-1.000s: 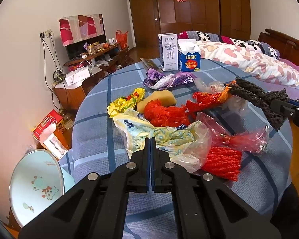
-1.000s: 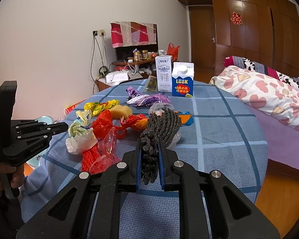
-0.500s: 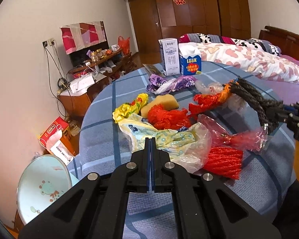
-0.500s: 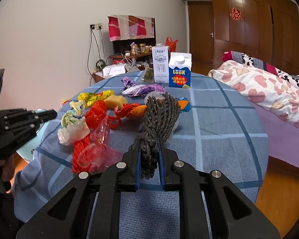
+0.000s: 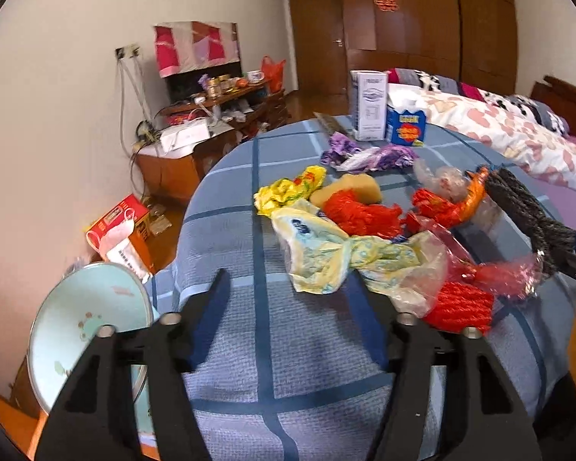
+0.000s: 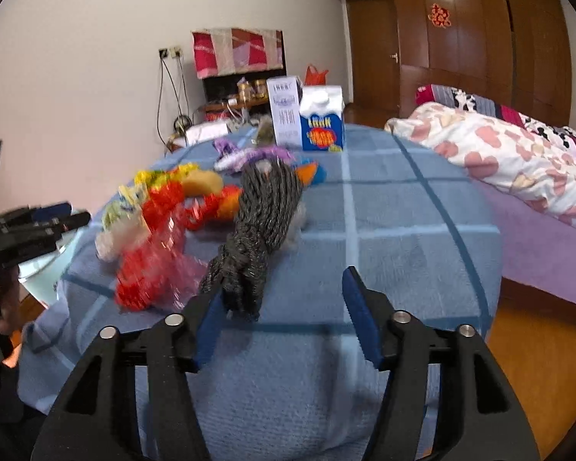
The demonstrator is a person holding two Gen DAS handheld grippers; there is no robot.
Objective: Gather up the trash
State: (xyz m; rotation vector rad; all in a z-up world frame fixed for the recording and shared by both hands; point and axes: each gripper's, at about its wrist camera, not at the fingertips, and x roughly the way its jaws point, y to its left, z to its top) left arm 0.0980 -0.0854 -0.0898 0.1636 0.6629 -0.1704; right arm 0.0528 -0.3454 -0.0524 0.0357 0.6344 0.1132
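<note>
Trash lies in a heap on the round blue-checked table: a pale yellow plastic bag, red mesh netting, a red crumpled bag, a yellow wrapper and purple wrappers. My left gripper is open and empty just short of the pale yellow bag. My right gripper is open; the dark grey knitted rag rests against its left finger and lies on the table. The rag also shows in the left wrist view.
Two milk cartons stand at the table's far edge. A pale green lidded bin stands on the floor at the table's left, next to an orange box. A bed runs along the right. A cluttered TV cabinet is at the back.
Both grippers have opened. The right one has let go of the grey rag, which now lies on the table. The left view has shifted right and closer to the heap.
</note>
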